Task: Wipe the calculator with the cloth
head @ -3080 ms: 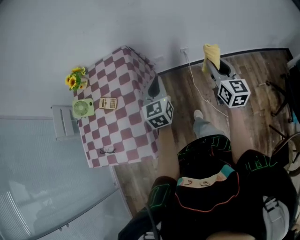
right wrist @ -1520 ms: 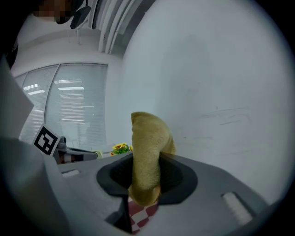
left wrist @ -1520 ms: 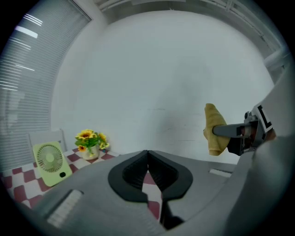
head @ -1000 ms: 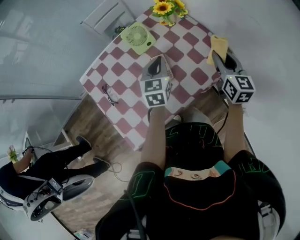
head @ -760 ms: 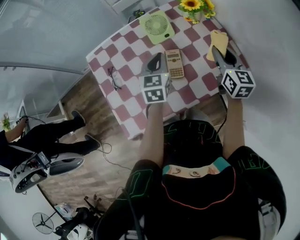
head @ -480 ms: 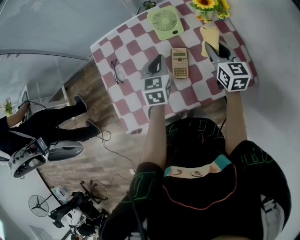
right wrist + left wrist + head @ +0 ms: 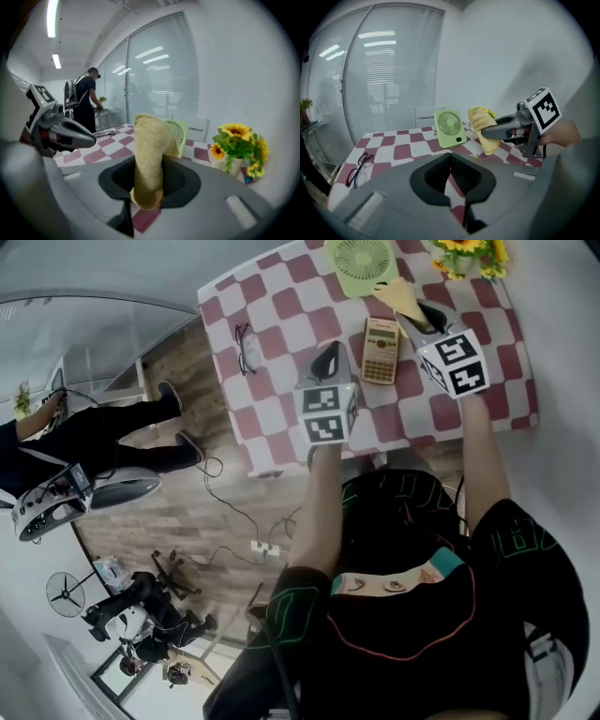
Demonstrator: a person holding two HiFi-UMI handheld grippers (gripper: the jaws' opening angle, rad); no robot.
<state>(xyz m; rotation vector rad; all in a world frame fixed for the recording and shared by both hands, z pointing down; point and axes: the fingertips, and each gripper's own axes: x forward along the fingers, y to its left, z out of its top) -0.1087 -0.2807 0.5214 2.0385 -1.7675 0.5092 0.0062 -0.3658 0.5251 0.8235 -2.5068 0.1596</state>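
A beige calculator (image 7: 381, 337) lies flat on the red-and-white checkered table (image 7: 281, 306). My right gripper (image 7: 415, 315) is shut on a yellow cloth (image 7: 397, 293), whose free end hangs just beyond the calculator's far right corner. In the right gripper view the cloth (image 7: 150, 159) stands up between the jaws. My left gripper (image 7: 328, 362) hovers just left of the calculator, shut with nothing in it (image 7: 450, 157). From the left gripper view I see the right gripper (image 7: 511, 129) and the cloth (image 7: 483, 127); the calculator is hidden there.
A green desk fan (image 7: 363, 261) stands behind the calculator and a vase of sunflowers (image 7: 466, 249) at the far right corner. Glasses (image 7: 246, 345) lie near the table's left edge. A person (image 7: 86, 103) stands beyond the table; another (image 7: 84, 432) is on the wooden floor at left.
The head view has swung round, bringing the table from the side to straight ahead. Both grippers have come over it, and the right one has carried the cloth left to the calculator.
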